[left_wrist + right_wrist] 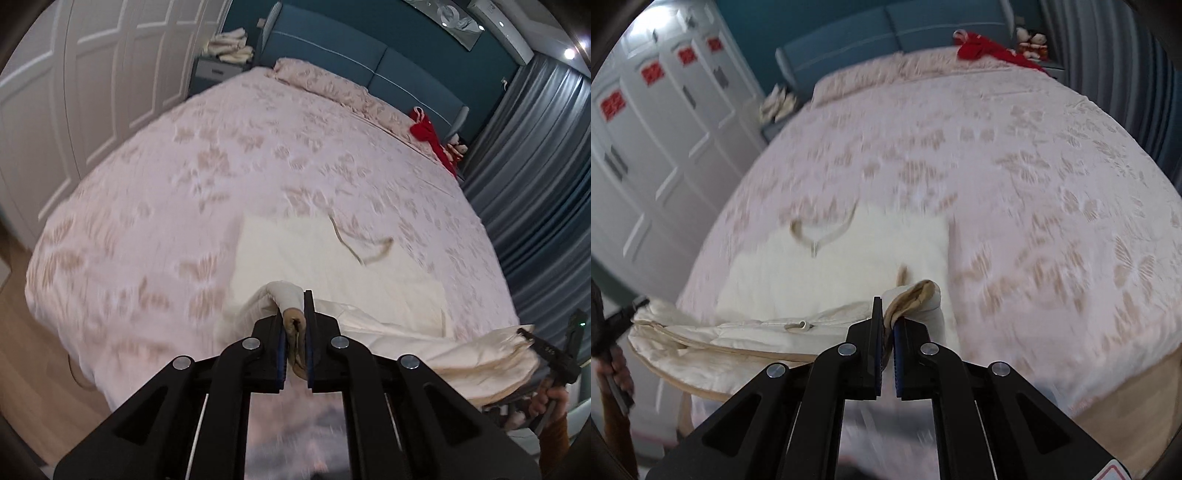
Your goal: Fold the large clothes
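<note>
Over the bed — both grippers clamp the cream garment.

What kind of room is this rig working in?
A home bedroom, most likely: a large bed with a floral cover, a blue padded headboard, white wardrobe doors and grey curtains. Both grippers pinch a cream garment on it.

Both fisheye views were evenly lit but motion-blurred, edges bowed; ceiling spotlights glared at top right.
</note>
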